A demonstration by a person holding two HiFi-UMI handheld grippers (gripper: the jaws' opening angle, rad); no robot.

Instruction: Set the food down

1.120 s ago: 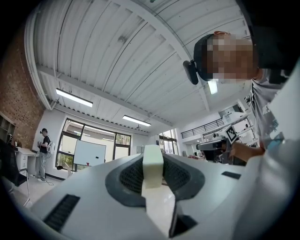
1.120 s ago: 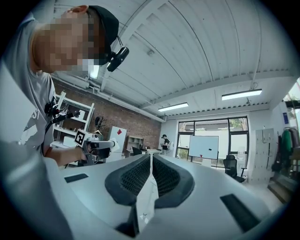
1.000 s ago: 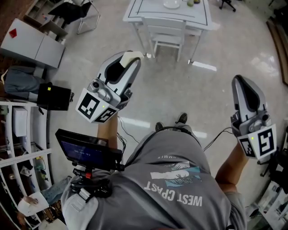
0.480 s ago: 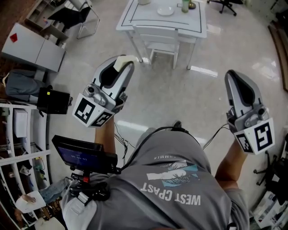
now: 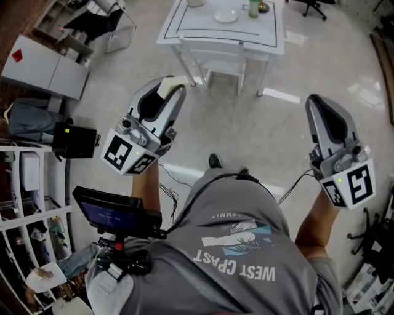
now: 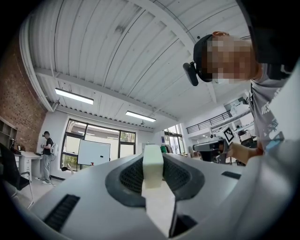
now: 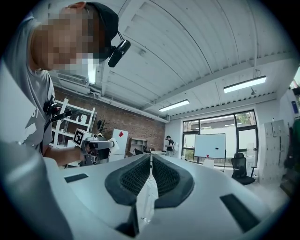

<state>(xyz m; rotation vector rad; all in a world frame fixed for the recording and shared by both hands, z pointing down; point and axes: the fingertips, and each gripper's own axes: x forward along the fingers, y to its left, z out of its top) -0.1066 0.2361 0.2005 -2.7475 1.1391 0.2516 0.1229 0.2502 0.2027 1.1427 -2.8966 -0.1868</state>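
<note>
Left gripper (image 5: pixel 174 87) is clamped on the food (image 6: pixel 153 162), a pale block standing upright between its pads and projecting past the tips; the grip looks centred and firm, which suits carrying. Right gripper (image 5: pixel 316 103) has its jaws together with nothing between them; it is held out at the person's right, apparently idle and kept clear of the load. Both point ahead over the floor (image 5: pixel 246 123), towards a white table (image 5: pixel 184 29) well beyond them; 1 plate (image 5: pixel 226 15) and small items (image 5: pixel 253 8) sit at its far side; 1 chair (image 5: pixel 223 56) is tucked under its near edge. Judgement: the food is in transit, over no surface yet; setting down is not begun. The table is the likely destination; the chair may obstruct a near-edge approach, so a reach over it or a side approach would be needed.
</note>
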